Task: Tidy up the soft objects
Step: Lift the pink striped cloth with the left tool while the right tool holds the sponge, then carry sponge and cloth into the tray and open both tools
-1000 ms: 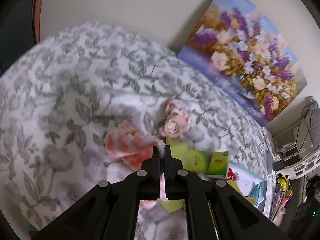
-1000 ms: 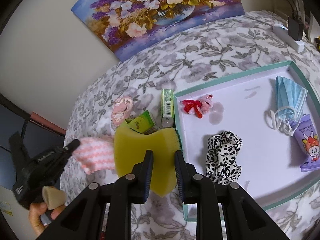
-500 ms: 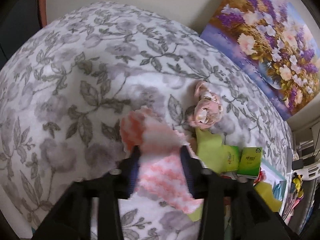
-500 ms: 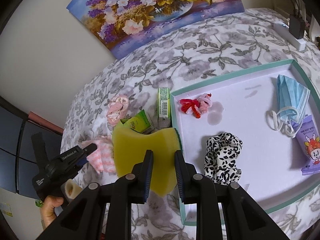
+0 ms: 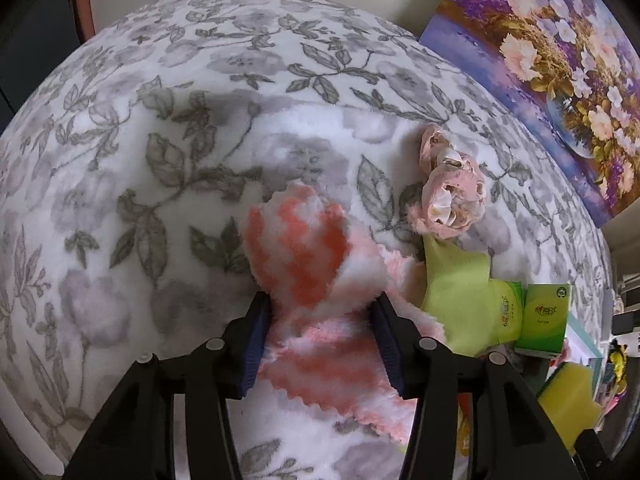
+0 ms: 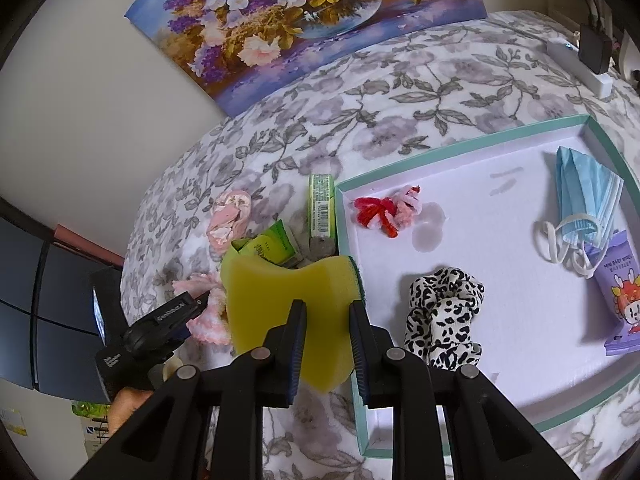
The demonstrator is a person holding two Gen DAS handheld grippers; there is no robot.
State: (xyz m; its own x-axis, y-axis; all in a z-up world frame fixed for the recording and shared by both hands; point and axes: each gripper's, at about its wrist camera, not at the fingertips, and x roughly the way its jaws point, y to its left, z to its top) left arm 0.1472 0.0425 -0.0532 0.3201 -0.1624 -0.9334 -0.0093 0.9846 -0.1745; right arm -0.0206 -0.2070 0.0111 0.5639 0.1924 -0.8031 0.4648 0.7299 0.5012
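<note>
Since a second before, left gripper had dropped onto the floral blanket, jaws opening around the pink striped cloth | right gripper pinched the yellow sponge at the teal tray's left rim | bare blanket beyond.

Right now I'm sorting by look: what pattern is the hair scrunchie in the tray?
Black-and-white leopard print scrunchie, clearest in the right wrist view.
</note>
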